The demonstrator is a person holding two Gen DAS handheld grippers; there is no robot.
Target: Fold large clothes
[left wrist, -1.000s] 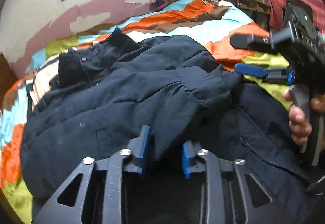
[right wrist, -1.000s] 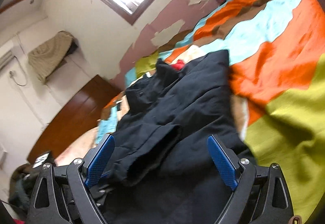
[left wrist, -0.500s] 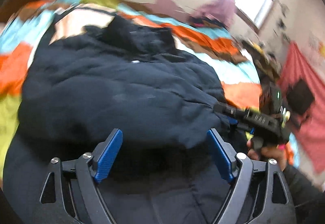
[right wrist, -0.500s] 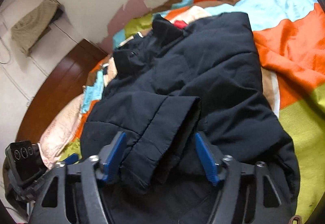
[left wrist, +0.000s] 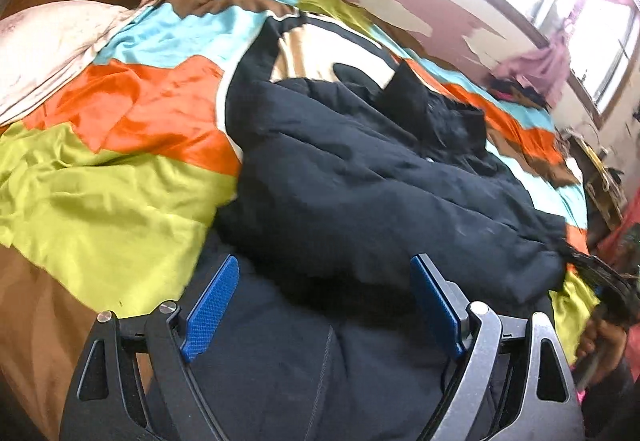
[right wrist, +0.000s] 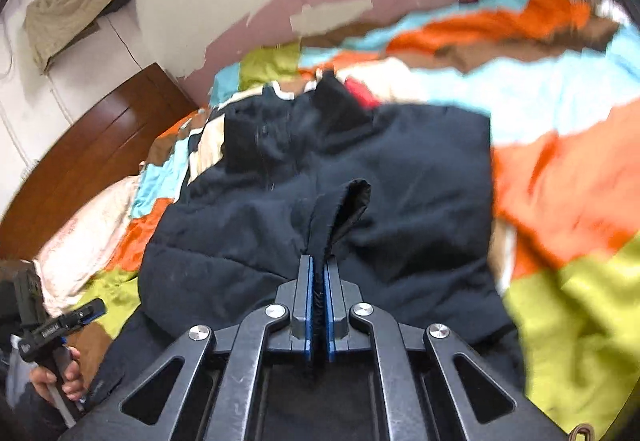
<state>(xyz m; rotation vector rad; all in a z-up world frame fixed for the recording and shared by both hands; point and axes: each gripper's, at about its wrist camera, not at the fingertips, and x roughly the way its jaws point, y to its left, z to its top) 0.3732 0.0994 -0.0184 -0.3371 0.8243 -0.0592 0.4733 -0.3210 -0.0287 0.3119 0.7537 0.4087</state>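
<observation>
A dark padded jacket (left wrist: 360, 193) lies spread on the patchwork bedspread (left wrist: 100, 181), collar towards the wall. My left gripper (left wrist: 324, 269) hovers open over its near hem, and the blue pads (left wrist: 210, 305) touch nothing. In the right wrist view my right gripper (right wrist: 318, 261) is shut on the jacket's sleeve cuff (right wrist: 340, 209), which stands up from the jacket body (right wrist: 420, 181). The left gripper (right wrist: 60, 321) shows at the lower left there, held by a hand (right wrist: 66, 377). The right gripper shows only as a dark blur at the right edge of the left wrist view.
A pale pillow (left wrist: 52, 53) lies by the wooden headboard (right wrist: 100, 149) at the left. A wall with peeling paint and a window run behind the bed. Loose clothes (left wrist: 532, 73) are piled at the far end. Bare bedspread (right wrist: 560, 201) lies right of the jacket.
My left gripper let go of the sleeve, opened wide and swung left while rolling. My right gripper closed from wide open onto the sleeve cuff and raised it.
</observation>
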